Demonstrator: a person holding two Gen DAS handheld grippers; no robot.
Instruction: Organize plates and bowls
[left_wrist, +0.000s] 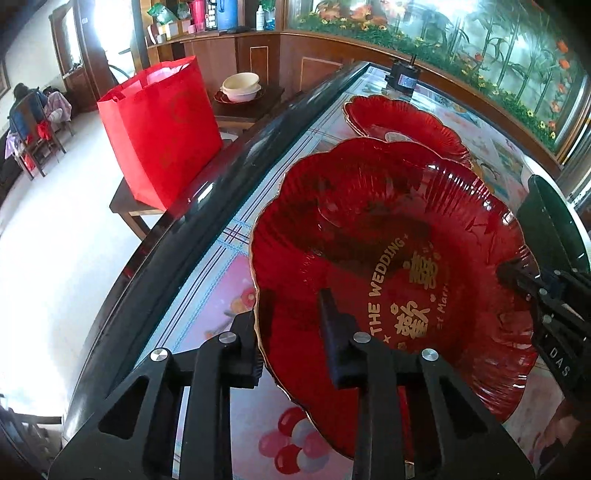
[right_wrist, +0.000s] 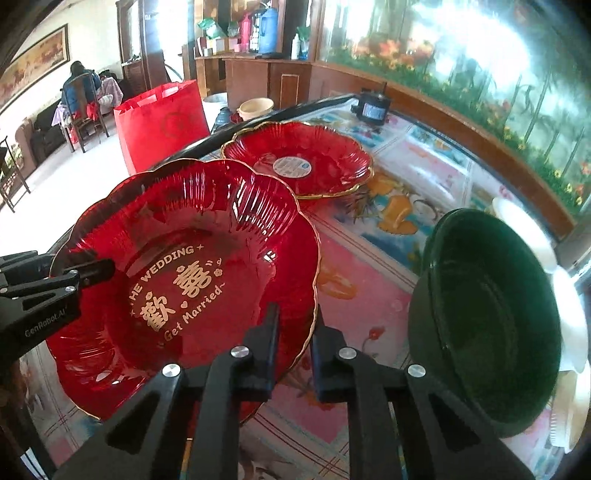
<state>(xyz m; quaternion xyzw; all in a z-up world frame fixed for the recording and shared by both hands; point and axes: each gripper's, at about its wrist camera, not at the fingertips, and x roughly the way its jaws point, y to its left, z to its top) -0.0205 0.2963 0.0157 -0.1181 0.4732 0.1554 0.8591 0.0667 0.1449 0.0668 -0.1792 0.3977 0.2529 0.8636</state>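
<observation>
A glossy cartoon-print surface (right_wrist: 388, 295) fills a living room. We hold the big scalloped red glass plate with gold rim and wedding lettering (right_wrist: 177, 280) tilted above it, the left gripper (left_wrist: 291, 321) and right gripper (right_wrist: 293, 328) each with fingers pinching opposite rims. We judge it stiff, slick and fragile; rim grips suit.

It is a home living room: a wooden cabinet (left_wrist: 236, 55) with thermos bottles (left_wrist: 227, 14) stands at the upper middle, a sofa (right_wrist: 40, 129) at the left.
</observation>
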